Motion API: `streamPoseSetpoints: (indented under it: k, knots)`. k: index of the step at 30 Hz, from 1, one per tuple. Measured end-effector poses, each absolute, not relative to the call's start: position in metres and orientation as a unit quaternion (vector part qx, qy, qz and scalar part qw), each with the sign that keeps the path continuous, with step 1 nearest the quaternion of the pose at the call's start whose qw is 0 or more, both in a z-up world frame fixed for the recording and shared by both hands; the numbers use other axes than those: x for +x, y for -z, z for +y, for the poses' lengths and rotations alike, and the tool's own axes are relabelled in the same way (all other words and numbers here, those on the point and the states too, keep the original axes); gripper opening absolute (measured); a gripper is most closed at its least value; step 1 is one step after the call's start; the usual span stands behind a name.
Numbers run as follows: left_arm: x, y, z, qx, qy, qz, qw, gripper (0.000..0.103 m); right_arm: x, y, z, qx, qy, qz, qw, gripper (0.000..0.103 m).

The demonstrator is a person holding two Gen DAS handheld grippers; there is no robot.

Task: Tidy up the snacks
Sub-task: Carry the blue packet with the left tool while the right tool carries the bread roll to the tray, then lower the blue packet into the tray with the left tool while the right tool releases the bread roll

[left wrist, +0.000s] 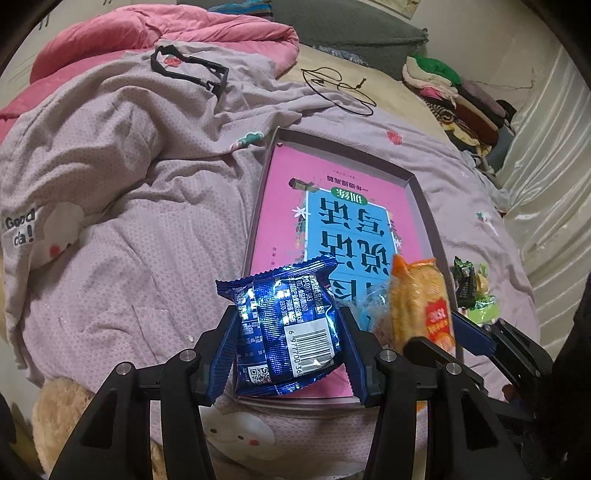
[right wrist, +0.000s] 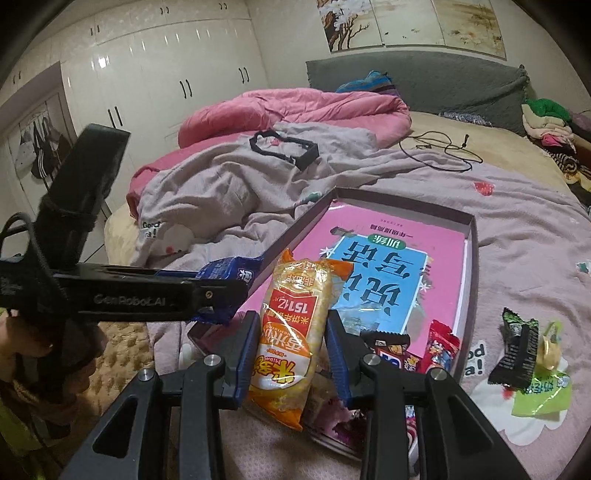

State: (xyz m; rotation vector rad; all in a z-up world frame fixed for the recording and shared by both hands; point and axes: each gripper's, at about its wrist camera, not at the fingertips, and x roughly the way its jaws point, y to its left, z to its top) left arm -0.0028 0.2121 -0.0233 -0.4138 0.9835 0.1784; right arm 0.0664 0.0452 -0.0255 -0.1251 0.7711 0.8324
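Crinkly blue foil packet [left wrist: 286,328] pinched in left gripper [left wrist: 288,354], glossy orange pack [right wrist: 291,332] (tube-shaped) clamped in right gripper [right wrist: 291,354].

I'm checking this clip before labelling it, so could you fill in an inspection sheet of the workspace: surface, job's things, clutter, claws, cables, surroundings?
Surface: bed under a lilac quilt, rumpled at the left.
Job's things: shallow box lined with a pink and blue book; red snack packets in its near corner; black and green packets on the quilt outside it.
Clutter: black plastic frame; pink duvet; pile of clothes.
Claws: left claw shut on a blue snack packet; right claw shut on an orange rice-cracker pack, both over the box's near end.
Cables: thin black cord loose on the bed.
Surroundings: white wardrobes, grey headboard, wall pictures.
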Motion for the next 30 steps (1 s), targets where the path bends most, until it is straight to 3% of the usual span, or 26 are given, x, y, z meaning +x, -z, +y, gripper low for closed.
streamPoseSetpoints:
  k: [30]
  knots:
    - [0.003,0.030,0.205,-0.184,-0.079,0.482,0.853,0.054,0.066,0.042,0.067,-0.112,-0.392,0.365,0.837,0.037]
